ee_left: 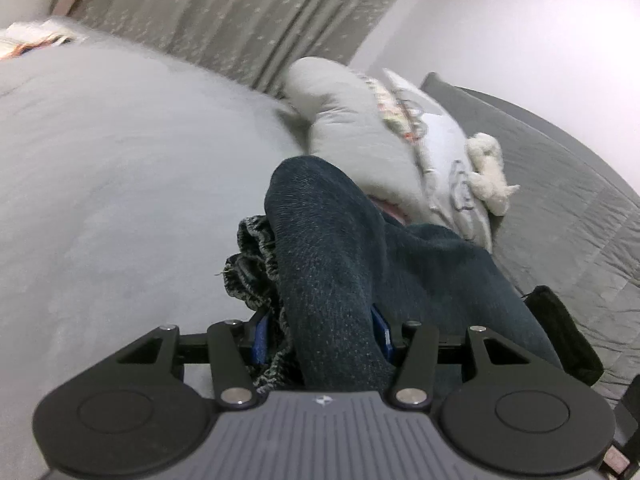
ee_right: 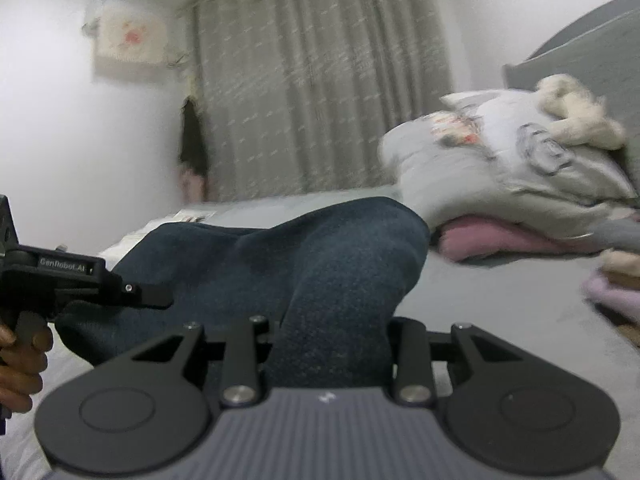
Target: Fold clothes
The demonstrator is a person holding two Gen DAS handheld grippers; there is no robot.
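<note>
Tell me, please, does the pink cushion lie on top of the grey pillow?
No, the pink cushion lies under the grey pillow, which rests on it in the right wrist view.

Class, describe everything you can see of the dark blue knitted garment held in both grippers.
The dark blue knitted garment looks thick and soft, speckled, with a lighter grey ribbed edge bunched at its left. It is crumpled and humped up, not flat, above the grey bed. The left gripper and right gripper each clamp a fold of it.
</note>
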